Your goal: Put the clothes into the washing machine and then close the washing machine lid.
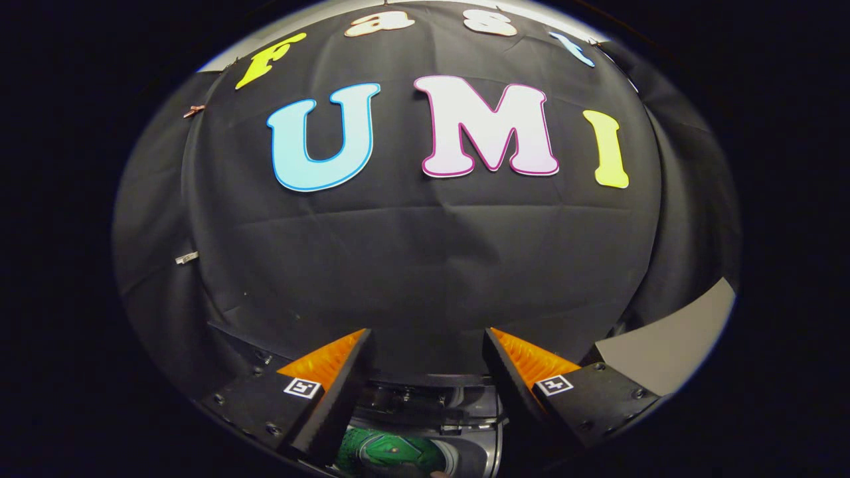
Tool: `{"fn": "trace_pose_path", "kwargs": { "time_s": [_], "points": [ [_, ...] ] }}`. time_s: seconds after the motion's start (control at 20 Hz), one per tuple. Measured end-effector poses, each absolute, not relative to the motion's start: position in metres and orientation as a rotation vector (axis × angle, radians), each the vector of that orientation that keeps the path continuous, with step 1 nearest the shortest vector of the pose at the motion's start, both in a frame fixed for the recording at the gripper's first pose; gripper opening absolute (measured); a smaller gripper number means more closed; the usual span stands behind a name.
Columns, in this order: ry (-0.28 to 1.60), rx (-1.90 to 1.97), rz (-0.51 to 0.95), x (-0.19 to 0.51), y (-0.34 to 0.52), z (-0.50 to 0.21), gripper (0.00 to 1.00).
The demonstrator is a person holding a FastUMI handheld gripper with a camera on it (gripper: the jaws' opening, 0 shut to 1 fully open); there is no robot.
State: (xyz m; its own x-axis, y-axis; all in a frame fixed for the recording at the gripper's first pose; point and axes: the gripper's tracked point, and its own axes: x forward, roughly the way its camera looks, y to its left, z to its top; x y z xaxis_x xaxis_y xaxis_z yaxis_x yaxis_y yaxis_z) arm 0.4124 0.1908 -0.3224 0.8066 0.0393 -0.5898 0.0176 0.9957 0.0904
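Gripper point(425, 372) spread wide and empty, held level above washing machine point(431, 415), green clothes point(388, 451) inside.

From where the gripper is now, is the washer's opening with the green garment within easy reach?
Probably yes. The gripper is open with nothing between its fingers, and the green garment lies in the washing machine just below them. The gripper faces the booth wall, so it must tilt down.

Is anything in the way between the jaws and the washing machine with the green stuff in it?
Nothing visible is. The gripper is open and holds nothing. Between and below its jaws the washing machine shows, with something green in its opening. Beyond the jaws hangs the black cloth wall.
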Motion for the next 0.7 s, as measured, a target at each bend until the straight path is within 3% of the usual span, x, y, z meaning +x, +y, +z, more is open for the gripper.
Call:
{"fn": "trace_pose_path", "kwargs": {
  "time_s": [0.7],
  "points": [
    [0.814,0.045,0.033,0.275,0.202,-0.332,0.99]
  ]
}}
